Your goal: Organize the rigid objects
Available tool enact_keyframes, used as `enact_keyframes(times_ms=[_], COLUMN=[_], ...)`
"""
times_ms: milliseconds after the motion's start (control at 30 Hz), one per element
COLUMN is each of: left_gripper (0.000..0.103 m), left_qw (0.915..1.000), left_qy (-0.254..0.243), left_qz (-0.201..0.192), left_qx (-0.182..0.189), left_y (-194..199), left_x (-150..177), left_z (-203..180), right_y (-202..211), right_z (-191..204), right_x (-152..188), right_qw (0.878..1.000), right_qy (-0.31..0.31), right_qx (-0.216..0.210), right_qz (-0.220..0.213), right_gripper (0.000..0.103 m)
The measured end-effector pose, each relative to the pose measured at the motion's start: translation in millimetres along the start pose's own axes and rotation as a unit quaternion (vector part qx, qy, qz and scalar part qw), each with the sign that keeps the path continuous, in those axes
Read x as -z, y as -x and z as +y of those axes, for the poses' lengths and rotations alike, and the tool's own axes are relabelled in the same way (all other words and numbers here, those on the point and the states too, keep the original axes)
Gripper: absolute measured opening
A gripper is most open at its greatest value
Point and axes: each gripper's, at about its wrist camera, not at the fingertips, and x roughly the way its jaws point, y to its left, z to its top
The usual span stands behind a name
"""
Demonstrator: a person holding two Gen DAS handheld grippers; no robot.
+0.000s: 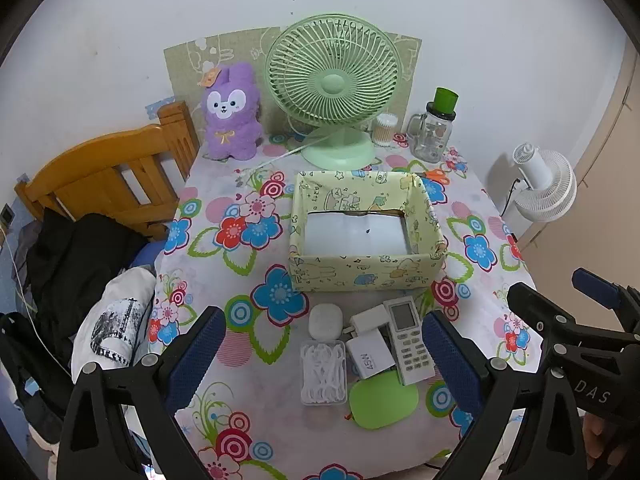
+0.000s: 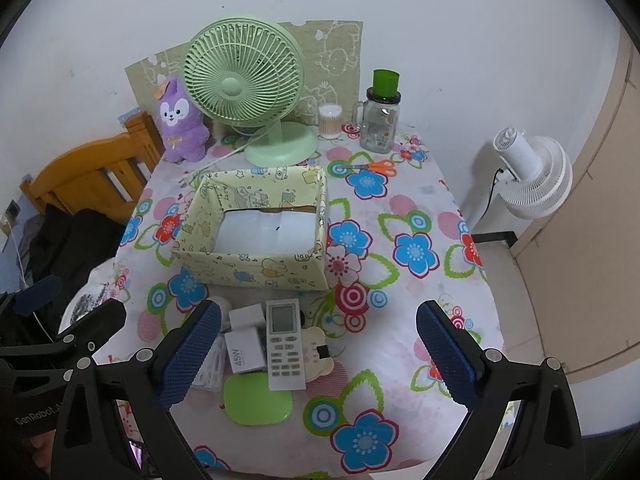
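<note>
Right gripper's finger (image 2: 192, 356) hides most of the floss-pick box (image 2: 210, 368)

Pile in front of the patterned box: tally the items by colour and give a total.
White: 4 (round case, charger block, 45W charger, remote)
Clear: 1 (floss pick box)
Green: 1 (flat case)
Cream: 1 (bear-shaped piece under the remote)
Total: 7

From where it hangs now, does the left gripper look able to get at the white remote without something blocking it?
Probably yes. The left gripper stands open above the pile with the white remote on top, between the fingers in view. The 45W charger beside it and the green case under its near end crowd the grip.
</note>
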Motion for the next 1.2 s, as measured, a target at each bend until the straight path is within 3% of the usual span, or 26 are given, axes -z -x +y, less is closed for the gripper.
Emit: enact_keyframes(times_ms=[300,1200], left_gripper=[0.099,0.099], left_qw=[0.9996,0.9998], left_qy=[-0.022,-0.015], left_qz=[-0.014,-0.009], left_qx=[-0.01,-0.006], left_y=[3.5,0.9], left_x=[0.0,2.3], left_z=[-4.4,-1.4], right_y=[2.7,3.9], right_z=[-2.6,0.3], right_x=[-0.8,0.1], right_qw=[1.0,1.0], right_qy=[-0.002,-0.001], right_qx=[0.002,0.004], right_qz=[-0.011,-0.017], right_gripper=[0.099,0.099])
